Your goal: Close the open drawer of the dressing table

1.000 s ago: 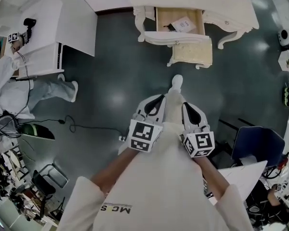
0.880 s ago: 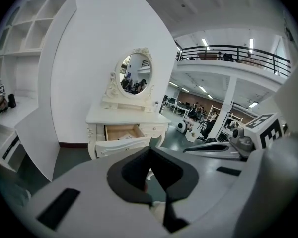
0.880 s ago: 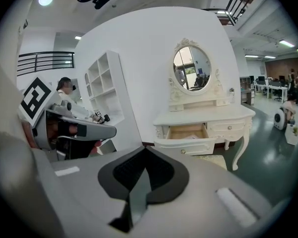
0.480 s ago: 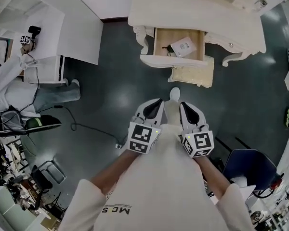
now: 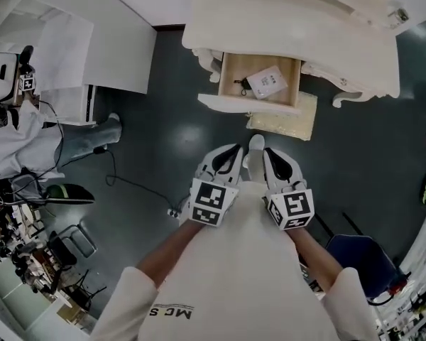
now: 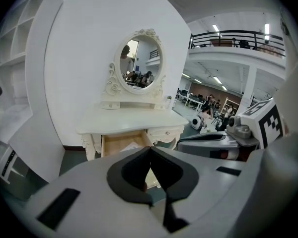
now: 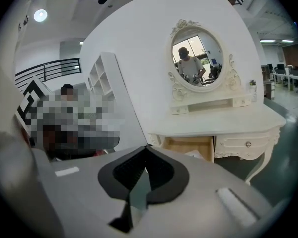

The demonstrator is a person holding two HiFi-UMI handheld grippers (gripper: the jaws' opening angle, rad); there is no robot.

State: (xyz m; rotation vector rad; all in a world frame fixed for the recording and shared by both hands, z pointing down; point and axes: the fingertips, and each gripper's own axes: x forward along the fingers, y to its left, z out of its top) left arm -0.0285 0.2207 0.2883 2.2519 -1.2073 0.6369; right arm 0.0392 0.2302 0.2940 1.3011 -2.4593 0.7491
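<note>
Cream-white dressing table [image 5: 291, 20] has its wooden drawer [image 5: 259, 84] pulled out from the front, left of centre, with a white card [image 5: 268, 82] lying inside. Short of the dressing table and well apart from the drawer, the left gripper [image 5: 232, 153] and right gripper [image 5: 272, 156] hang side by side. Each has its fingers [image 6: 131, 170] pressed together at the tips, holding nothing.

Dark floor [image 5: 174, 116] beneath white dressing table [image 5: 291, 23] and cream stool [image 5: 282, 116].
</note>
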